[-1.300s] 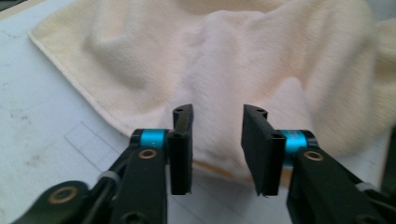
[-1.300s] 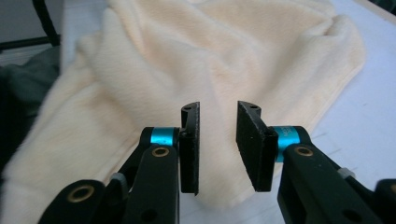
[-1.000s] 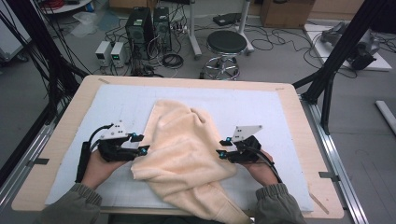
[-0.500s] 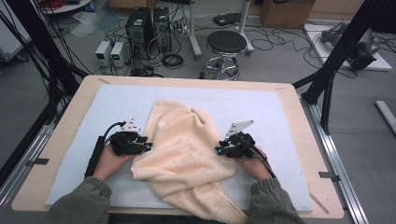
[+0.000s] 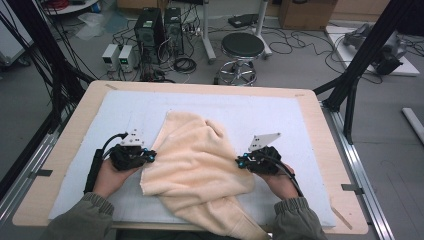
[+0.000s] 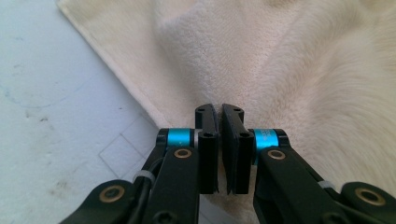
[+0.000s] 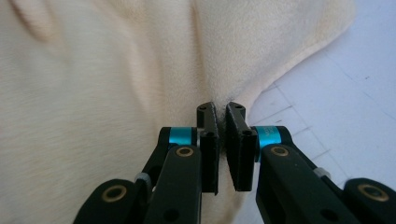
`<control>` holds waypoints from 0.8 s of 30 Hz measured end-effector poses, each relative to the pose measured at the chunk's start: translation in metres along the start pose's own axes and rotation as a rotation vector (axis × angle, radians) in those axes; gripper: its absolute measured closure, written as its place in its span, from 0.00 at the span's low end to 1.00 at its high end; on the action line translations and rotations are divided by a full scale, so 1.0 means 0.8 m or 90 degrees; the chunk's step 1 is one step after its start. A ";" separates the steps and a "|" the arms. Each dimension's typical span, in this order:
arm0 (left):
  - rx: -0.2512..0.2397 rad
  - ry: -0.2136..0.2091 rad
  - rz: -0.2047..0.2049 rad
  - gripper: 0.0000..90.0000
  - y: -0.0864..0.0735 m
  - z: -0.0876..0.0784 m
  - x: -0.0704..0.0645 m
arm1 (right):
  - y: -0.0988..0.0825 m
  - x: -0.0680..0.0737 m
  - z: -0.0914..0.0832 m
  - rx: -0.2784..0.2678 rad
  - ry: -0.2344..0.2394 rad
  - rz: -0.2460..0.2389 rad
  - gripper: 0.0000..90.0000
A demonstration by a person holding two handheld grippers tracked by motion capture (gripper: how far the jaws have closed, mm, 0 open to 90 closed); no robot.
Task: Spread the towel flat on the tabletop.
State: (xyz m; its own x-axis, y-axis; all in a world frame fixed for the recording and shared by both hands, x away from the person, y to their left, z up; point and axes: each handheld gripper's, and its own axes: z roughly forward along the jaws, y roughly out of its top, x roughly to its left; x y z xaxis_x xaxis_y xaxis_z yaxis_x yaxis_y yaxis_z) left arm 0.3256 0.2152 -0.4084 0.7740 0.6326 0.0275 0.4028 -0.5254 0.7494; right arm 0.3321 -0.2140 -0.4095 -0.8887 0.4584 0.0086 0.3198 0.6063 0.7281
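At the towel (image 5: 195, 160) edges, both tools (previously open) now clamped.

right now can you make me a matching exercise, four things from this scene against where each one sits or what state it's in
Things:
1. left gripper
2. right gripper
3. towel
4. stool

Places or states:
A. on the floor beyond the table
B. crumpled on the white mat, one end over the near edge
C. shut on the towel's right edge
D. shut on the towel's left edge

Pairs: 1-D, 2-C, 3-B, 4-A
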 end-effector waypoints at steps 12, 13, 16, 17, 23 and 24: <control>-0.031 -0.045 0.036 0.94 -0.031 -0.076 -0.059 | -0.015 0.078 -0.041 -0.013 0.070 -0.058 0.90; -0.030 -0.048 0.036 0.93 -0.032 -0.080 -0.060 | -0.014 0.081 -0.044 -0.018 0.074 -0.058 0.88; -0.035 -0.039 0.036 0.83 -0.028 -0.089 -0.057 | -0.011 0.079 -0.052 -0.043 0.077 -0.050 0.80; -0.040 -0.034 0.036 0.79 -0.025 -0.090 -0.053 | -0.009 0.076 -0.054 -0.052 0.072 -0.048 0.78; -0.066 -0.034 0.015 0.70 -0.002 -0.062 -0.026 | 0.011 0.042 -0.051 -0.088 0.030 -0.033 0.73; -0.068 -0.037 0.013 0.68 0.000 -0.053 -0.023 | 0.014 0.034 -0.047 -0.091 0.030 -0.028 0.73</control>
State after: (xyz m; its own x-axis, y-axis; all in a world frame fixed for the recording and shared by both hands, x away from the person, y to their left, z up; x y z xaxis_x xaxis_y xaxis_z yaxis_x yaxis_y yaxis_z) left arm 0.2908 0.2275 -0.3807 0.8094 0.5872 0.0075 0.3353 -0.4726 0.8150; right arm 0.2993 -0.2194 -0.3753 -0.9162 0.4006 0.0033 0.2324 0.5248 0.8189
